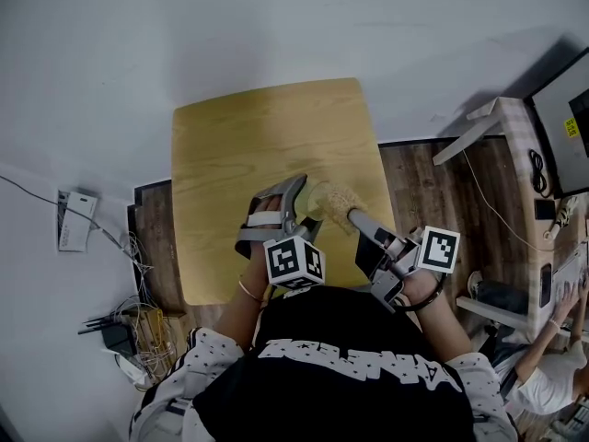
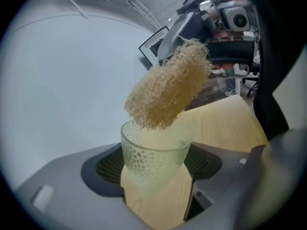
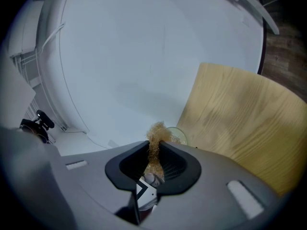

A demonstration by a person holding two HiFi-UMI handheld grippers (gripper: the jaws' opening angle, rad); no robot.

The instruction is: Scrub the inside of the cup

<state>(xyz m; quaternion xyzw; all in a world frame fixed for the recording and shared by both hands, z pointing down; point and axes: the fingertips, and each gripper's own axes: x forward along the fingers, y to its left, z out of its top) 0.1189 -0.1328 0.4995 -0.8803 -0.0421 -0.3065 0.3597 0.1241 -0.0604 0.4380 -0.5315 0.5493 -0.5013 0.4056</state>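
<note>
A clear textured glass cup (image 2: 153, 156) sits upright between the jaws of my left gripper (image 2: 154, 172), which is shut on it above the wooden table (image 1: 241, 164). A tan loofah scrubber (image 2: 169, 86) pokes down into the cup's mouth at a slant. My right gripper (image 3: 154, 158) is shut on the loofah (image 3: 154, 150), whose fibres stick out past the jaws; the cup's rim (image 3: 176, 135) shows just beyond. In the head view the cup (image 1: 317, 203) and loofah (image 1: 339, 203) meet between my left gripper (image 1: 290, 217) and right gripper (image 1: 363, 226).
The small wooden table stands against a pale wall (image 1: 276, 26). A power strip and tangled cables (image 1: 129, 325) lie on the floor at the left. A desk with a monitor (image 1: 563, 127) and a seated person (image 1: 552, 376) are at the right.
</note>
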